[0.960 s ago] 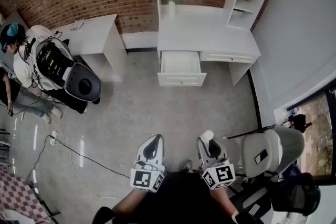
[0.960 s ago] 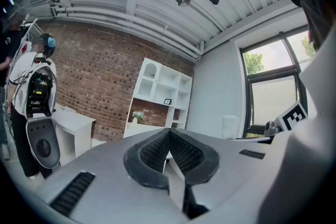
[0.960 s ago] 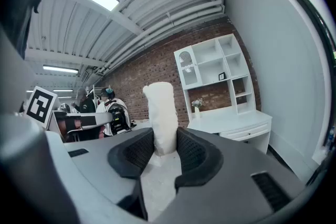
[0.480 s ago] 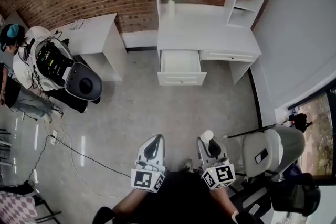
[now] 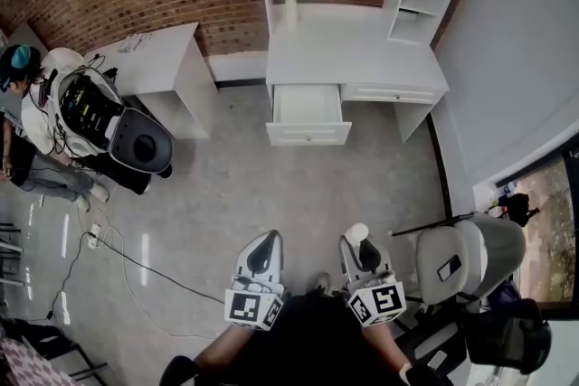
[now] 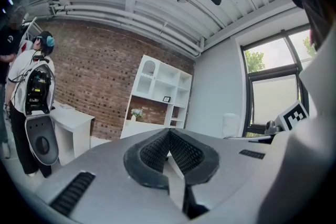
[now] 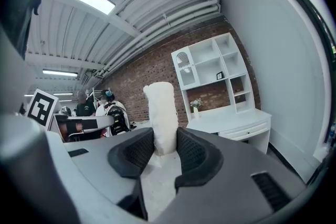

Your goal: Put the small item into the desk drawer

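The small item (image 7: 160,112) is a plain white stub, roughly a cylinder, with a slightly lumpy, matte surface and a rounded free end. It sits between the two black ribbed pads of the right gripper (image 7: 164,147), which press on its lower part from both sides; the jaws stand partly apart, held at the item's width.

Its long axis runs along the jaws. In the right gripper view it stands upright, most of its length sticking out past the fingertips, with the free end aimed ahead toward the brick wall (image 7: 152,73) and the ceiling. In the head view only its pale rounded end (image 5: 356,233) shows at the tip of the right gripper (image 5: 359,241), pointing across the floor (image 5: 298,185) toward the white desk (image 5: 353,59), well apart from it.

The left gripper (image 6: 169,145) has its pads closed against each other, with nothing between them; in the head view it (image 5: 265,240) sits just beside the right one.

The drawer (image 5: 308,136) of the desk stands pulled out.

Compared with a second ago, both grippers and the item hold the same places and the grip is unchanged. The desk and drawer sit a touch further left in the head view, and the checked cloth at the lower left corner has left the picture.
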### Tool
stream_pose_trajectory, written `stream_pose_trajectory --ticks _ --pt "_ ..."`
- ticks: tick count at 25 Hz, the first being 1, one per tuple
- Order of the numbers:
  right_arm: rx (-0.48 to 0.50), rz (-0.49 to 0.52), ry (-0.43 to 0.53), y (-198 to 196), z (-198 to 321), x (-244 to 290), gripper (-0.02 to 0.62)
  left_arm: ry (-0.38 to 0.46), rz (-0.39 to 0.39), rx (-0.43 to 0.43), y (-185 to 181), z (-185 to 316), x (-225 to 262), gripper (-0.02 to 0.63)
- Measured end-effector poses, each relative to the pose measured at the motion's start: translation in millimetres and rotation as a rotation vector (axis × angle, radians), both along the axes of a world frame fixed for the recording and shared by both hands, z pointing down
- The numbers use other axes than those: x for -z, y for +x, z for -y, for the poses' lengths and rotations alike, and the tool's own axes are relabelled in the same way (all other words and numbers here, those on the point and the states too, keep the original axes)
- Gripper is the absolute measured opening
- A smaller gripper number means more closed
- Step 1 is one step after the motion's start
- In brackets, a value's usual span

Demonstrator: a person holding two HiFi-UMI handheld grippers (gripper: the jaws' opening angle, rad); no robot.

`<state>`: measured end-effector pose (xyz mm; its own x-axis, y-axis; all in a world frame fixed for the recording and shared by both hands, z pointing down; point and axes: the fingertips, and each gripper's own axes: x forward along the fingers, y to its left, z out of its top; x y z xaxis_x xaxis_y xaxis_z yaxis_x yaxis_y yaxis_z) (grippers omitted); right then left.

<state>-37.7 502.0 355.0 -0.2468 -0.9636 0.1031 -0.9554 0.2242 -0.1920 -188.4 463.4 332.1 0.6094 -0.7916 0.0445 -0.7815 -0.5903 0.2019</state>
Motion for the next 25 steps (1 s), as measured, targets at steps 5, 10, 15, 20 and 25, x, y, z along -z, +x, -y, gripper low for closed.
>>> stream_pose_trajectory --ticks 5,10,15,20,25 --pt "0.01 0.005 0.003 17.7 -4.9 1.3 0.143 0.004 0.007 0.009 17.5 -6.3 3.3 0.025" --pt "0.031 0.006 0.006 40.6 -15.0 -4.9 0.143 0.007 0.013 0.032 38.4 -19.1 1.2 0.025" --pt "0.06 0.007 0.006 62.1 -21.6 -14.9 0.143 -0.015 0.006 0.061 55.0 -31.3 -6.7 0.025" --pt "0.073 0.02 -0.007 74.6 -17.5 -24.3 0.143 -0.045 0.028 0.083 60.3 -31.2 -18.8 0.025" --pt "0.072 0.027 -0.032 77.7 1.2 -32.8 0.143 -0.041 0.046 0.057 73.5 -9.7 -22.3 0.025"
